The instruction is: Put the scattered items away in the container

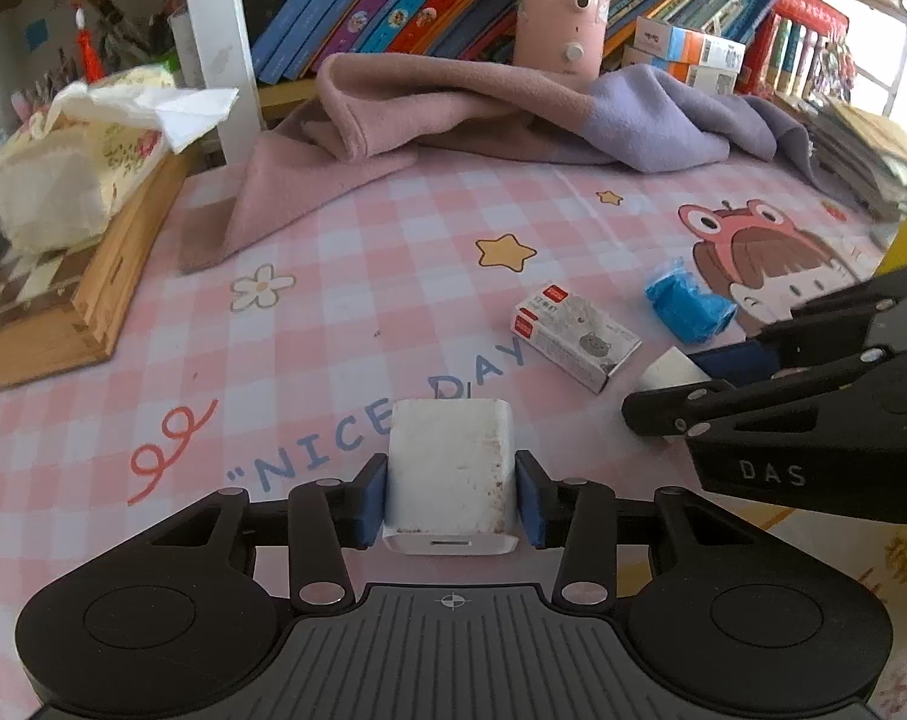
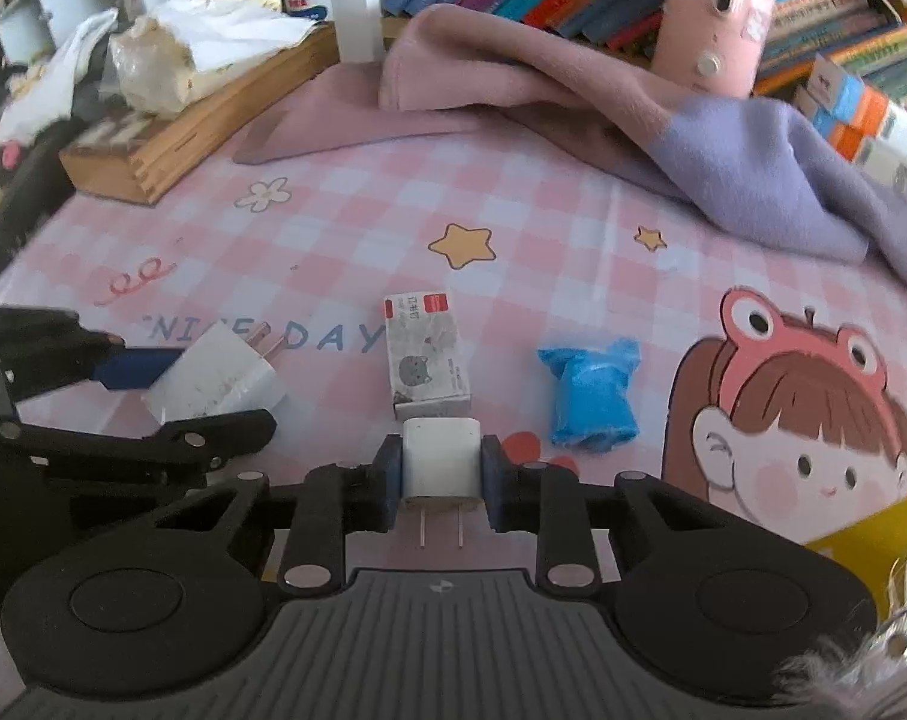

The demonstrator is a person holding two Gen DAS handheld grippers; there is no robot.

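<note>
At the lower centre of its view, the left gripper [image 1: 452,489] clamps a scuffed white square plastic charger [image 1: 450,468]. The right gripper [image 2: 440,480] grips a smaller white plastic plug [image 2: 440,465], its 2 prongs toward the camera. A small grey cardboard box [image 2: 426,357] and a crumpled blue plastic roll [image 2: 591,399] lie mid-frame on the pink checked mat [image 2: 345,222].

Each claw is matte black plastic: two round-lobed housings, a ribbed grey centre plate with a small crosshair mark, slim linkage bars pinned by silver screws, and blue pads. The right claw [image 1: 702,387] carries white "DAS" lettering.
</note>
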